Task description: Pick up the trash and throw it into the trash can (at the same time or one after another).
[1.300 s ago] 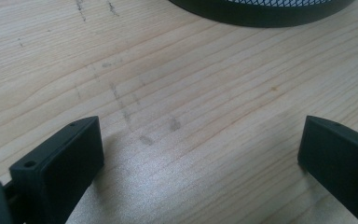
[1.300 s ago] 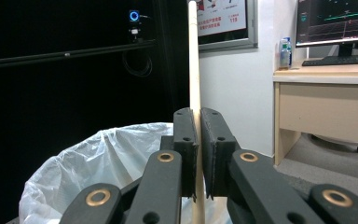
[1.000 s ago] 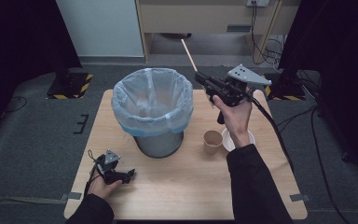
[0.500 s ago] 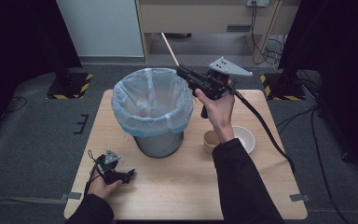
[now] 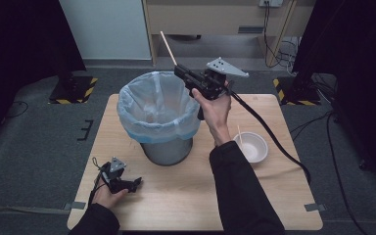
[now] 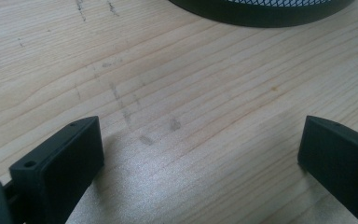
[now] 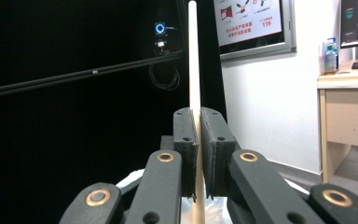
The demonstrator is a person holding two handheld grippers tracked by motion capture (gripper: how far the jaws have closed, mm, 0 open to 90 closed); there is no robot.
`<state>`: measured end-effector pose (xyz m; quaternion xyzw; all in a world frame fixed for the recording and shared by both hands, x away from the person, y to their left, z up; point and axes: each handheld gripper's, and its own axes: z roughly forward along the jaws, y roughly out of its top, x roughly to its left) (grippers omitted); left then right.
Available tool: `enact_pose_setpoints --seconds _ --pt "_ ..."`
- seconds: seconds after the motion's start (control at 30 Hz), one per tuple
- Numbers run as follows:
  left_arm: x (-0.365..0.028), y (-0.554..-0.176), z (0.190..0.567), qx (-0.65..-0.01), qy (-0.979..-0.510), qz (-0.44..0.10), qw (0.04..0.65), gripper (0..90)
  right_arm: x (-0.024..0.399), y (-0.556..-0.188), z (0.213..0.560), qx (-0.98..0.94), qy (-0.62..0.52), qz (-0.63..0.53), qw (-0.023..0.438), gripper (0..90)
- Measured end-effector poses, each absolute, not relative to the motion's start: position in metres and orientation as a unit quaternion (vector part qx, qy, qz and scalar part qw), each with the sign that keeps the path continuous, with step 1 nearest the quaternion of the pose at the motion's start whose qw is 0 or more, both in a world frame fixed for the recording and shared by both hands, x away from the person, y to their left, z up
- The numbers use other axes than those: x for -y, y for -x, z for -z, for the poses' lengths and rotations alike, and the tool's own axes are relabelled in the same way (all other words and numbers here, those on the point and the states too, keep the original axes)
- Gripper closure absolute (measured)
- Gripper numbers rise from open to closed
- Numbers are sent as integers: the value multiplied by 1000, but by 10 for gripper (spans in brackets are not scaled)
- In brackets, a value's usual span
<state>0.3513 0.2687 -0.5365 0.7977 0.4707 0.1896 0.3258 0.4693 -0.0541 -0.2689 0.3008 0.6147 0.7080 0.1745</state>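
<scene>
Table: light wood, grey floor round it. Bin w/ pale blue liner stands on the table's far-left part; its dark mesh base also shows at the top edge of the left gripper view. White bowl sits on the table to the right of the bin, near the person's right forearm, w/ a thin stick leaning in it.

R gripper is held up in the air at the bin's far-right rim, above the liner edge, jaws aimed away from the person & to the left. Grey plate on top, cable trails off right across the table. Jaws pinched tight on a chopstick; in the right gripper view the pads squeeze the chopstick between them, no gap beyond the stick's own width. Stick runs up past the jaw tips & down below them toward the liner. From above, its free end points up & left beyond the bin's far rim, over the floor.

L gripper rests low at the table's near-left corner, in the person's hand, well apart from the bin. Its jaws stand wide apart w/ nothing between them; in the left gripper view, bare wood shows in the gap, fingers just over the tabletop.
</scene>
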Motion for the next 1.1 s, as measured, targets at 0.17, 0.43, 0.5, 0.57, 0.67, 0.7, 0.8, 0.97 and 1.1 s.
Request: enact_pose_setpoints --seconds 0.17,0.43,0.5,0.57,0.67,0.7,0.8,0.97,1.1 --pt "-269 -351 537 -470 -798 -190 326 0 49 -475 273 -610 -303 -710 179 855" --pt "-268 -352 537 -470 -798 -189 326 0 41 -482 281 -616 -312 -701 177 754" --pt "-268 -352 537 -470 -798 -189 326 0 41 -483 281 -617 -308 -702 177 699" --pt "-268 -352 537 -470 -798 -189 326 0 46 -481 277 -619 -303 -700 187 690" --pt "-268 -352 537 -469 -798 -189 326 0 55 -476 269 -615 -303 -701 197 665" --pt "-268 -352 537 -469 -798 -189 326 0 58 -475 266 -615 -304 -699 201 654" --pt "-268 -352 537 -470 -798 -190 326 0 72 -467 257 -621 -301 -688 225 610" --pt "-268 -352 537 -470 -798 -190 326 0 97 -450 246 -616 -305 -686 238 546" --pt "-268 -351 537 -471 -798 -190 325 0 122 -439 242 -609 -315 -685 245 518"
